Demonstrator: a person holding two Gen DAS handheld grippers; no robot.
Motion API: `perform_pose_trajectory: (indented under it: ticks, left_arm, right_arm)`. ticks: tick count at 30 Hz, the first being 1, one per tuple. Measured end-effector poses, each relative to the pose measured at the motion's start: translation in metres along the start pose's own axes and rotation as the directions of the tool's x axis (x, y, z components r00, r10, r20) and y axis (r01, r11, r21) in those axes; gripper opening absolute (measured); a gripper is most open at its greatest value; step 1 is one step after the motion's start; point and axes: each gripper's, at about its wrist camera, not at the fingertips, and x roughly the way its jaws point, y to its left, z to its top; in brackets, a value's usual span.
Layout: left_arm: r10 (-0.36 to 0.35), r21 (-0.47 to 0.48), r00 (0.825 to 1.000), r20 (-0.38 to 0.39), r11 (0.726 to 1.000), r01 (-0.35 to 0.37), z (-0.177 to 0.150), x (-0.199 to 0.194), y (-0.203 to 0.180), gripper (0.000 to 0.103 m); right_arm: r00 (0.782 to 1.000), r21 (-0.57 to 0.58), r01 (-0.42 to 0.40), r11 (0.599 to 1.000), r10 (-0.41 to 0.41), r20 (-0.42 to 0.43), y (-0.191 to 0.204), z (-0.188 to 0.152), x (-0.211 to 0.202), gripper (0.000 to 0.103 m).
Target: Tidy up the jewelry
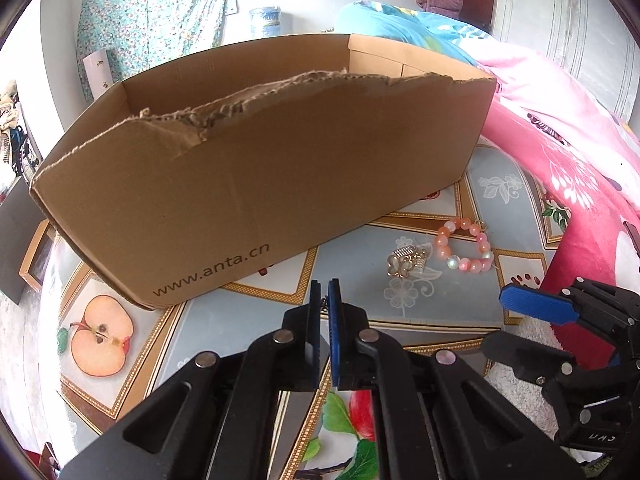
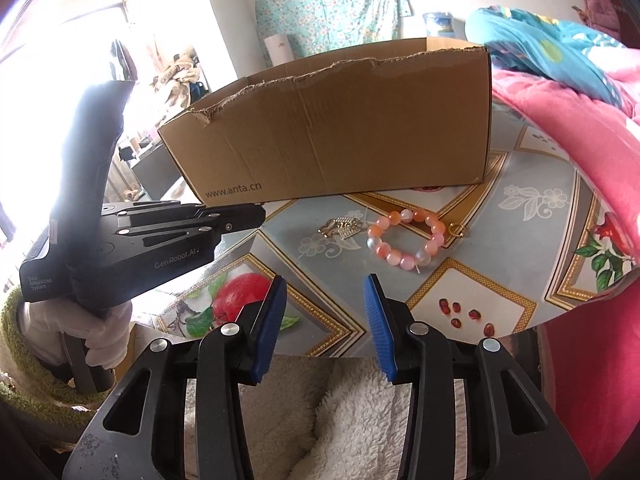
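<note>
- Tabletop [image 2: 472, 280]: fruit-print cover; cardboard box [image 2: 336, 136] at its far side.
- Bead bracelet [image 2: 406, 240] in front of box; gold trinkets [image 2: 340, 227] just left of it.
- Pink quilt [image 2: 580, 128] right of box; floral cloth [image 2: 328, 4] on wall behind.
- Left tongs [image 1: 325, 286] pressed together, a dark chain [image 1: 323, 303] showing between the pads; right tongs [image 2: 325, 284] spread, empty.

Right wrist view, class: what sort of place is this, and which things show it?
Probably a bedroom at home: pink and blue quilts heaped beside a fruit-patterned tablecloth, and floral fabric hung on the wall behind the cardboard box.
</note>
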Motion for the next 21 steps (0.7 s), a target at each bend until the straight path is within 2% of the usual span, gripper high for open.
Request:
perform_pose_trajectory:
  ticks: [8,15,17,21]
  left_arm:
    - [0.008,-0.011,1.000,0.016,1.000,-0.008,0.001,0.000,0.006,0.003]
    - [0.003,-0.031,0.999,0.032,1.000,-0.002,0.000,-0.003,0.016,0.003]
    - [0.001,-0.036,0.999,0.038,0.999,0.000,0.001,-0.004,0.017,0.003]
    - [0.002,-0.050,0.999,0.054,0.999,0.000,0.000,-0.010,0.023,0.003]
  right_arm:
    - [0.992,-0.062,0.126,0.990,-0.126,0.014,-0.008,0.020,0.008,0.037]
    - [0.982,-0.171,0.177,0.969,-0.185,-0.030,-0.015,0.034,0.024,0.031]
    - [0.978,-0.205,0.183,0.962,-0.199,-0.059,-0.016,0.033,0.028,0.027]
    - [0.973,-0.206,0.184,0.961,-0.209,-0.103,-0.018,0.034,0.036,0.008]
